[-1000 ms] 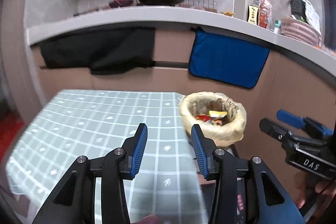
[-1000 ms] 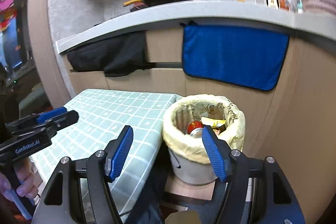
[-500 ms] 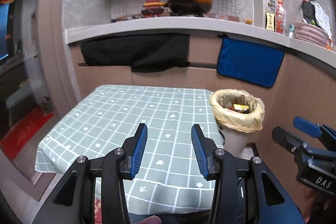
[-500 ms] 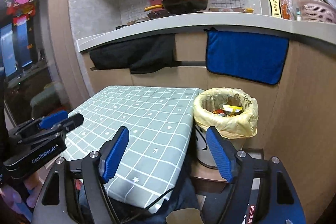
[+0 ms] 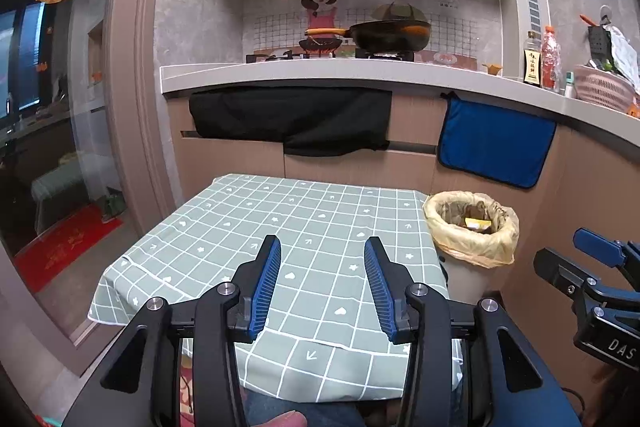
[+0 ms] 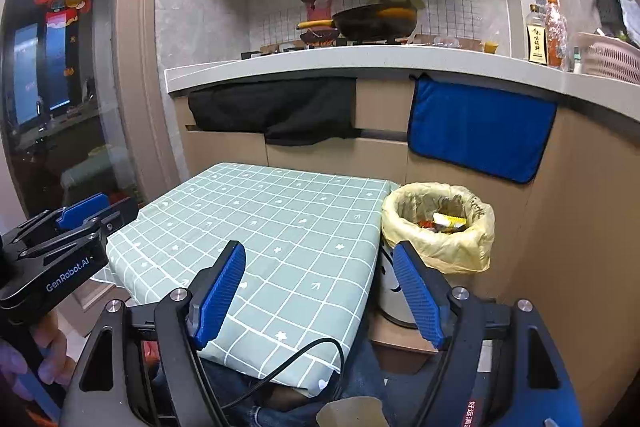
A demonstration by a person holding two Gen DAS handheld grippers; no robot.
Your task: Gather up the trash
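Fingers (image 5: pixel 266 279) of both grippers are spread and hold nothing; the lined trash bin (image 6: pixel 438 227) stands right of the surface (image 5: pixel 304 227), nearer the right gripper (image 6: pixel 320 291).

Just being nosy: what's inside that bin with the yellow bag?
The bin holds a yellow wrapper on top, with something red beside it. Anything deeper is covered by these and by the yellow bag.

table (image 5: pixel 304 227): green checked cloth, matt | bin (image 6: pixel 390 291): glossy white wall, crinkled yellow plastic liner (image 6: pixel 468 251) | left gripper (image 5: pixel 320 247): matt black body, ribbed blue pads (image 5: pixel 266 283) | counter (image 5: pixel 360 73): smooth pale stone look | towel (image 5: pixel 496 143): blue fleecy cloth | cupboards (image 6: pixel 580 219): matt wood look
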